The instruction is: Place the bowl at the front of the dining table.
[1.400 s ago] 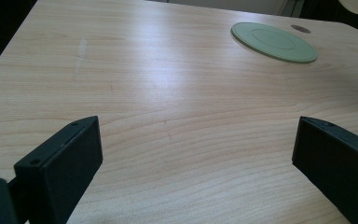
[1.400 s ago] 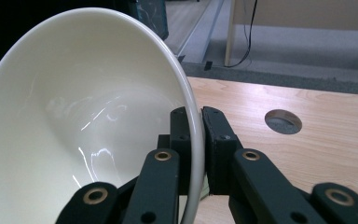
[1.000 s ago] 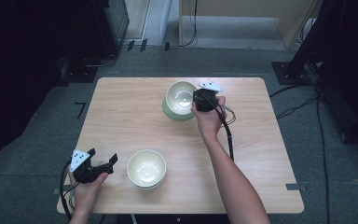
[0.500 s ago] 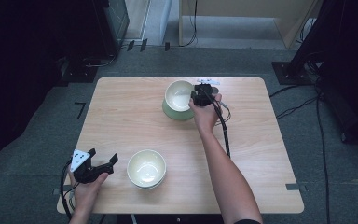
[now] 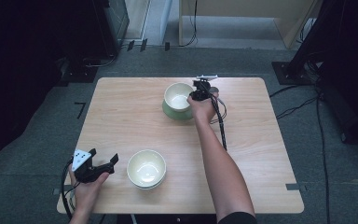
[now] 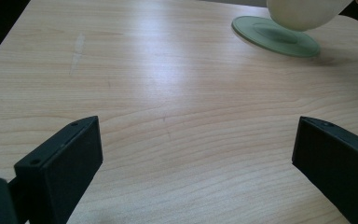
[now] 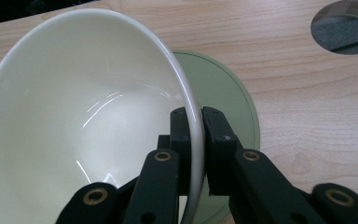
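A: Right, your right gripper (image 7: 195, 140) has its fingers clamped on the rim of the white bowl (image 7: 74, 116), one finger inside, one outside, at the far side of the counter (image 5: 121, 121).

B: And the bowl is tilted. From the left gripper view it sits over the green saucer (image 6: 279, 37), leaning, though I can't tell whether its foot is touching.

A: That's your risk, I'd say. A thin glazed rim pinched at one spot could pivot or slip, and the bowl would drop onto the saucer.

B: The saucer could skid too, if the bowl's foot drags across it.

A: Meanwhile your left gripper (image 5: 103, 164) rests at the near left corner, fingers wide apart, holding nothing.

B: Just beside it sits the second bowl (image 5: 146, 168), which looks stacked on another. Swing that left hand carelessly and you might knock it.

A: Mind the round hole (image 7: 345, 25) in the counter past the saucer as well.
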A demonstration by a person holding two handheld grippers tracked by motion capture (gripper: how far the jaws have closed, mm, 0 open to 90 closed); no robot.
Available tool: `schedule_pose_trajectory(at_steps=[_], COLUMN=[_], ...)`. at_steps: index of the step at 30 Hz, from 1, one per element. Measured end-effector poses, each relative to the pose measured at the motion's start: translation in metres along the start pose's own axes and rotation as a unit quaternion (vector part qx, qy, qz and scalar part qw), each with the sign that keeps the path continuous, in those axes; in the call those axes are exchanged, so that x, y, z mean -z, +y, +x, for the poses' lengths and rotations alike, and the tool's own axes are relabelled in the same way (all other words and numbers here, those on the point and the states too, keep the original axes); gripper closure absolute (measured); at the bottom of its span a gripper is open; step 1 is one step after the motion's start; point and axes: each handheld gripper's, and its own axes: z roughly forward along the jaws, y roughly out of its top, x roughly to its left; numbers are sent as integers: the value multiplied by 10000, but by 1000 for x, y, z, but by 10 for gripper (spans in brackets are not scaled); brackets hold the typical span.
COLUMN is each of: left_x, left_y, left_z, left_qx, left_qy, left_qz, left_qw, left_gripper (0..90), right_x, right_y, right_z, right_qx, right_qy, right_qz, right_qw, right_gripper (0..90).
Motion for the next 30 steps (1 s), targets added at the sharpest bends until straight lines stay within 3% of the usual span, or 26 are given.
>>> schedule_pose_trajectory(at_steps=[4,8,20,28,30], left_x=[0,0,-1,-1,-1], left_y=[0,0,0,0,0], left_z=[0,0,-1,-1,0], left_qx=[-5,-4,-9,-8,2], left_qy=[3,-6,-11,-14,-20], left_qz=[10,15,10,18,14], left_qw=[10000,10000,10000,10000,10000], left_gripper=[15,15,15,15,15], right_x=[-5,-12,-27,-29,-26], right_y=[4,7,3,2,2], right_z=[-2,-4,-6,-13,-17], right_qx=[-73,-209,-314,-521,-613], right_qy=[-115,-73,-115,48,300], right_qz=[111,251,330,165,75], right_qw=[9998,9994,9989,9985,9976], right_gripper=[845,845,842,805,780])
